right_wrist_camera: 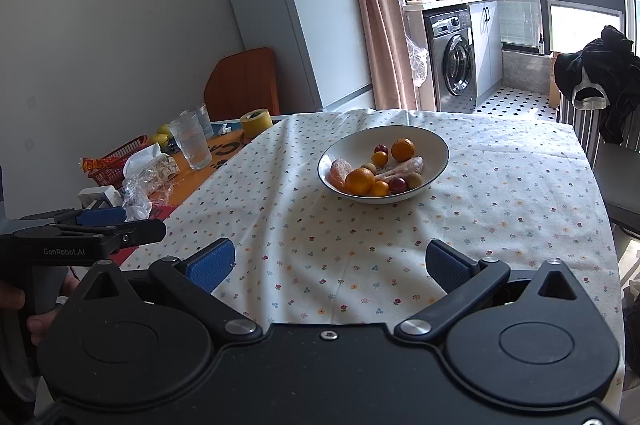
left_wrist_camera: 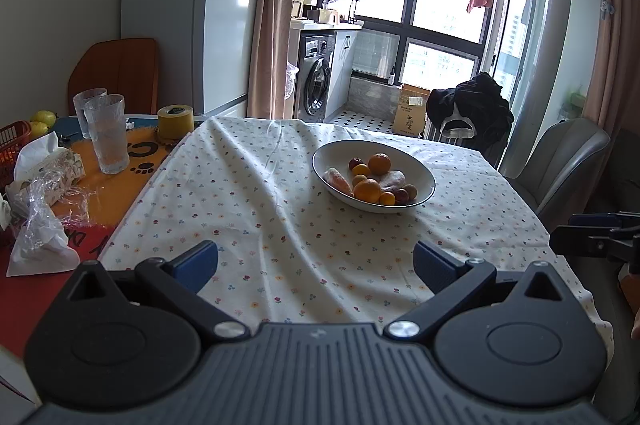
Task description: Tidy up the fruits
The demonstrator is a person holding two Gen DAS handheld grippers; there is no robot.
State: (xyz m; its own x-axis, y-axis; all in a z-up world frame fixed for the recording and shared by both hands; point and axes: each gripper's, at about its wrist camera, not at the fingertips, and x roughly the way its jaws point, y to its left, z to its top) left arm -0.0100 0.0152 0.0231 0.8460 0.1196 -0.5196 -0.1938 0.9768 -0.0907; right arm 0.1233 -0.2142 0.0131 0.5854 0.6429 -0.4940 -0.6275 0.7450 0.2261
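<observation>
Looking along two hand-held grippers toward a table under a flower-print cloth.

Left gripper: hovering low over the near edge of the cloth, blue-padded fingers spread wide, holding nothing. Right gripper: hovering likewise beside it, fingers spread wide, holding nothing.

Sitting well ahead of both, near the middle of the cloth: a white bowl with all the visible fruit gathered inside, namely two oranges, several small yellow-orange fruits, dark red fruits, a greenish-brown one and pale netted pieces. No loose fruit lying on the cloth. Two yellow fruits resting at the far left behind a red basket, near two glass tumblers and a roll of tape.

Judging the stage: fitting either fruit already collected in the bowl, with both grippers drawn back, or fruit waiting in the bowl to be sorted out. Not settling which from this view alone, so naming no next move beyond noting that any reach to the bowl means travelling forward across the cloth with fingers open.
</observation>
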